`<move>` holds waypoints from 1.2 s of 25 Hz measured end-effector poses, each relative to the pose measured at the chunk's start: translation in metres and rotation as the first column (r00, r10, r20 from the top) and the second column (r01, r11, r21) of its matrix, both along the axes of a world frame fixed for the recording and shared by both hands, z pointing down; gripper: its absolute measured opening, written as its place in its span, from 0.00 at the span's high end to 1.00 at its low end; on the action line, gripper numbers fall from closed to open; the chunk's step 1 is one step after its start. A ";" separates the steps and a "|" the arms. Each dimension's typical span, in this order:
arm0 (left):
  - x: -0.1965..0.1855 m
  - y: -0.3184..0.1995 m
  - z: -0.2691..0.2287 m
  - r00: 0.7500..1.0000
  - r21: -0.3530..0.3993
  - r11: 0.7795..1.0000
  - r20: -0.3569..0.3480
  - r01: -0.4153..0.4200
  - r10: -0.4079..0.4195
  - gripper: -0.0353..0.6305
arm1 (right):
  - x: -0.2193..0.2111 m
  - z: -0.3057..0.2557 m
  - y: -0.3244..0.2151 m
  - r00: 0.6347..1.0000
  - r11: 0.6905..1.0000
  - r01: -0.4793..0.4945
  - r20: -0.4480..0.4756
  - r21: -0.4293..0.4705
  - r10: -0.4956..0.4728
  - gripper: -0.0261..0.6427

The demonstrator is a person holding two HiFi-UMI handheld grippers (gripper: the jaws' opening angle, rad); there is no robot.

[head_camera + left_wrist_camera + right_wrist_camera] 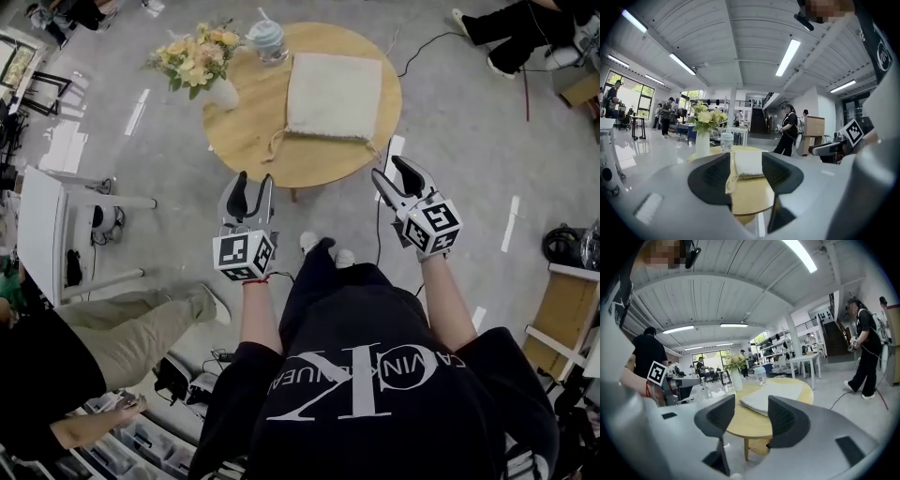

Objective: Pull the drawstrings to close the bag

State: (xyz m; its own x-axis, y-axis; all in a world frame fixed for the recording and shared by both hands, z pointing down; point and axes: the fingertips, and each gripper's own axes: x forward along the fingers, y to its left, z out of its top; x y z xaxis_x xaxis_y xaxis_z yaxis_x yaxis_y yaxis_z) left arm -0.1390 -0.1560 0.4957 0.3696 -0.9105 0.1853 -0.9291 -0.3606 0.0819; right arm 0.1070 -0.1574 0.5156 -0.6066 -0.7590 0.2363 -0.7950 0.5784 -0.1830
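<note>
Cream drawstring bag [334, 96] flat on round wooden table [253, 141], on table's right half. Drawstring [274, 142] trailing off bag's near-left corner, loose on tabletop. Vase of flowers [199, 58] at table's far left, lidded cup [267, 39] just right of it, both clear of bag.

Left gripper [253, 184] up in air just short of table's near edge, pointed at it, touching nothing. Jaws wide apart, nothing btwn pads. In left gripper view, bag [749, 164] and its string visible thru the gap, but further off on the table, not in reach of the pads.

Right gripper [390, 171] also in air, off table's near-right edge, angled left twd bag. Jaws apart and empty. In right gripper view, bag [778, 389] seen thru the gap, lying beyond the tips on the table w/ vase and cup behind it.
</note>
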 end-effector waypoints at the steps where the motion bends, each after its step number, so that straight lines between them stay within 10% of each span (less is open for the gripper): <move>1: 0.002 -0.003 0.003 1.000 -0.008 1.000 0.008 -0.008 0.008 0.65 | 0.000 0.004 -0.001 1.000 1.000 -0.001 -0.001 -0.010 0.001 0.68; 19: 0.012 -0.060 0.060 0.991 -0.146 0.985 0.091 -0.087 0.101 0.61 | -0.006 0.043 -0.042 0.999 0.993 -0.043 -0.020 -0.108 0.042 0.68; 30: 0.009 -0.107 0.124 0.953 -0.322 0.937 0.218 -0.135 0.212 0.60 | -0.001 0.102 -0.077 0.980 0.957 -0.126 -0.185 -0.262 0.079 0.68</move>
